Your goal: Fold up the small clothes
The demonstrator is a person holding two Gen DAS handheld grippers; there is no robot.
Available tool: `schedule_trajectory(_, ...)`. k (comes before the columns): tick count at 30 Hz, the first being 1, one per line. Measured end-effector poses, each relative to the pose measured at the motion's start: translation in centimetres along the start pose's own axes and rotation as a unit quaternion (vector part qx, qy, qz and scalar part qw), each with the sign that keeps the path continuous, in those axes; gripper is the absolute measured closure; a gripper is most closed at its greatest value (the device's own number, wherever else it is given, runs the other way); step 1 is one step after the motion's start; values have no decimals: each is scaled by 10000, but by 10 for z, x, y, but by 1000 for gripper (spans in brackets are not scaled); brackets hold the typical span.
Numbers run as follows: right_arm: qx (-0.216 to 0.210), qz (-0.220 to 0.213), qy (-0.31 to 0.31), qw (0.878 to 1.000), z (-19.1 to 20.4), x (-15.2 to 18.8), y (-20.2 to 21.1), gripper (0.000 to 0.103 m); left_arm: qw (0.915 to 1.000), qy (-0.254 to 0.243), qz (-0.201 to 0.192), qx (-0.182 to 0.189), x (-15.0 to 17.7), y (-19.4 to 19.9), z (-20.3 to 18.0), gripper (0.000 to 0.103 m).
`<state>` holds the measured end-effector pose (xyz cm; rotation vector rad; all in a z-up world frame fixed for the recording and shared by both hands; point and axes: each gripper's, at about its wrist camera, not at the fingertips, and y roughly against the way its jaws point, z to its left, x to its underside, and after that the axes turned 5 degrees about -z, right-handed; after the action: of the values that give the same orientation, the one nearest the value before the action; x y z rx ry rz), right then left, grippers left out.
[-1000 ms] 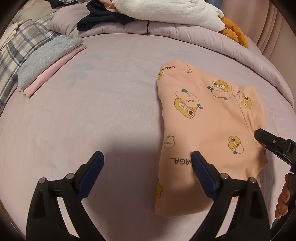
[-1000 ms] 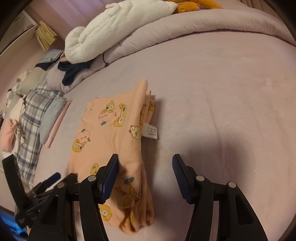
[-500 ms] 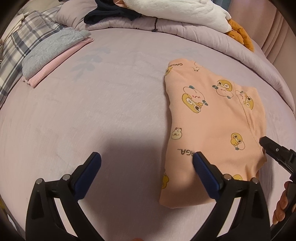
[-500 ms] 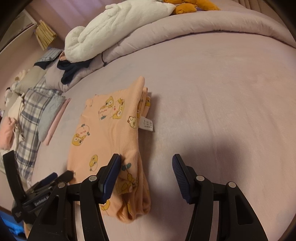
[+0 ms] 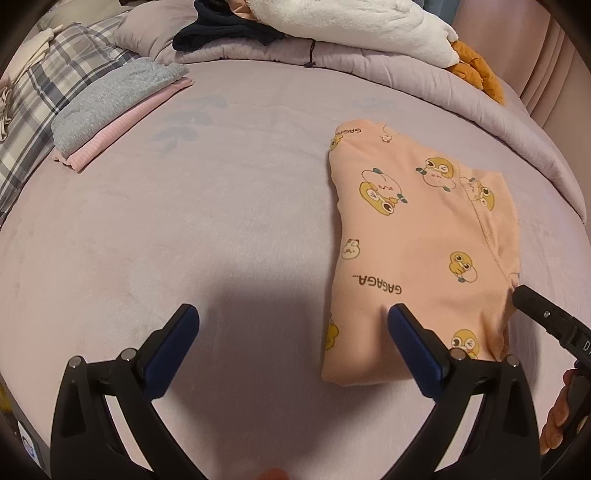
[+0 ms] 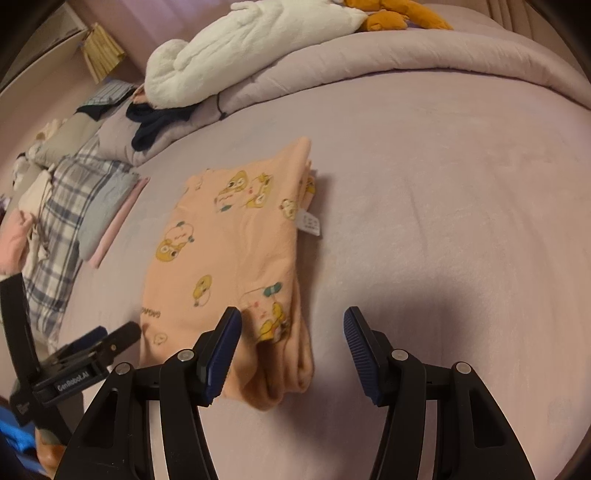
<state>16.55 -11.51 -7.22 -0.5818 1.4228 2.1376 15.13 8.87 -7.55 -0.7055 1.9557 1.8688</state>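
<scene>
A peach garment (image 5: 417,240) printed with yellow ducks lies folded into a rectangle on the lilac bed (image 5: 184,229). My left gripper (image 5: 292,314) hovers at its near left edge, jaws wide and still opening. Nothing is between them, and the right fingertip (image 5: 397,317) is over the cloth. My right gripper (image 6: 292,317) stands open above the near right corner of the garment (image 6: 229,240), with no pad pressing on it. A white label (image 6: 310,223) sticks out of the right fold. Each gripper shows in the other's view: the right gripper (image 5: 546,317) and the left gripper (image 6: 110,343).
A folded grey and pink stack (image 5: 110,107) lies at the far left beside plaid fabric (image 5: 33,110). A rolled duvet (image 5: 480,107) runs along the back, with a white fluffy blanket (image 5: 351,26), a dark garment (image 5: 221,33) and an orange plush (image 5: 476,66) on it. A hand (image 5: 557,417) holds the right gripper.
The left jaws have spread slightly wider. The garment's right fold has settled flatter, and the garment sits a little higher in both views. Neither gripper has taken hold of anything.
</scene>
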Motion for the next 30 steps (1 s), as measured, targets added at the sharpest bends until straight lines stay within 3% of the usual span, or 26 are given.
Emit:
schedule_trajectory(4, -43, -37, 136, 9999, 8, 1, 4, 45, 9999, 24, -24, 98, 2, 7, 0, 1)
schedule_trajectory(6, -67, -57, 226, 9997, 12, 2, 5, 38, 9998, 37, -28, 172, 2, 11, 0, 1)
schedule_trajectory(14, -168, -240, 624, 9976, 29, 6, 20, 29, 9989, 87, -244, 390, 4, 34, -3, 1)
schedule_trajectory(25, -155, -495, 1110, 9925, 46, 15, 42, 15, 9989, 34, -427, 200, 11, 61, -5, 1)
schedule_trajectory(30, -150, -661, 1298, 9892, 50, 18, 54, 3, 9986, -21, -498, 195, 16, 75, -8, 1)
